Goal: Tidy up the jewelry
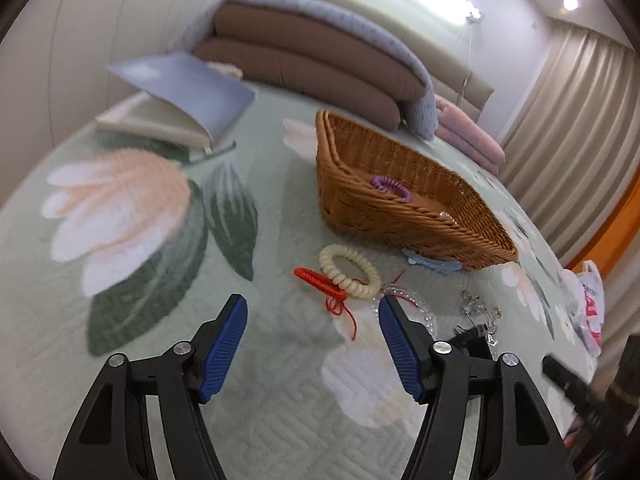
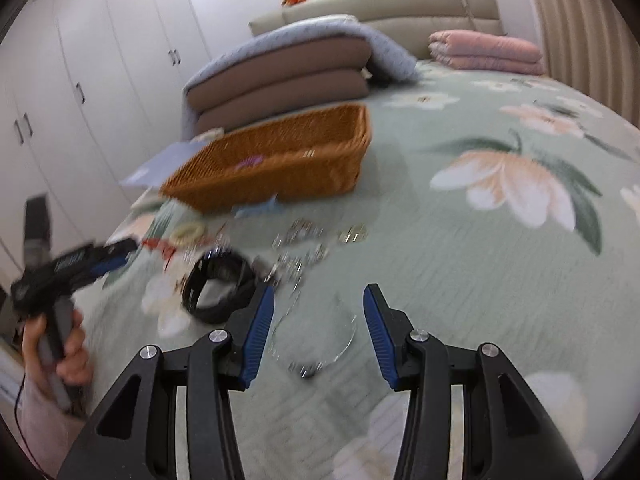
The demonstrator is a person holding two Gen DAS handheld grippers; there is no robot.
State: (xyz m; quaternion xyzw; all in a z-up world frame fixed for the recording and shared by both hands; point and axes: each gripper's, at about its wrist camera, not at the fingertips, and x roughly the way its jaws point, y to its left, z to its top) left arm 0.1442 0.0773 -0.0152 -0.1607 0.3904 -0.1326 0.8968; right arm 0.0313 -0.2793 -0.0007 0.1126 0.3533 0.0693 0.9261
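A brown wicker basket (image 1: pixel 400 196) sits on the flowered bedspread with a purple spiral hair tie (image 1: pixel 390 186) inside; the right wrist view shows the basket (image 2: pixel 280 164) too. My left gripper (image 1: pixel 312 308) is open and empty, just short of a cream spiral bracelet (image 1: pixel 352 272), a red knotted cord (image 1: pixel 320 284) and a clear bead bracelet (image 1: pixel 404 300). My right gripper (image 2: pixel 318 296) is open and empty above a thin silver necklace (image 2: pixel 320 344). A black band (image 2: pixel 218 284) lies left of it. Small silver pieces (image 2: pixel 300 240) lie beyond.
A white box with a raised blue lid (image 1: pixel 176 96) stands at the far left. Stacked brown cushions under a blue quilt (image 2: pixel 280 76) and a folded pink quilt (image 2: pixel 484 52) lie at the headboard. A plastic bag (image 1: pixel 588 304) lies at the right edge. White wardrobes (image 2: pixel 80 80) line the left.
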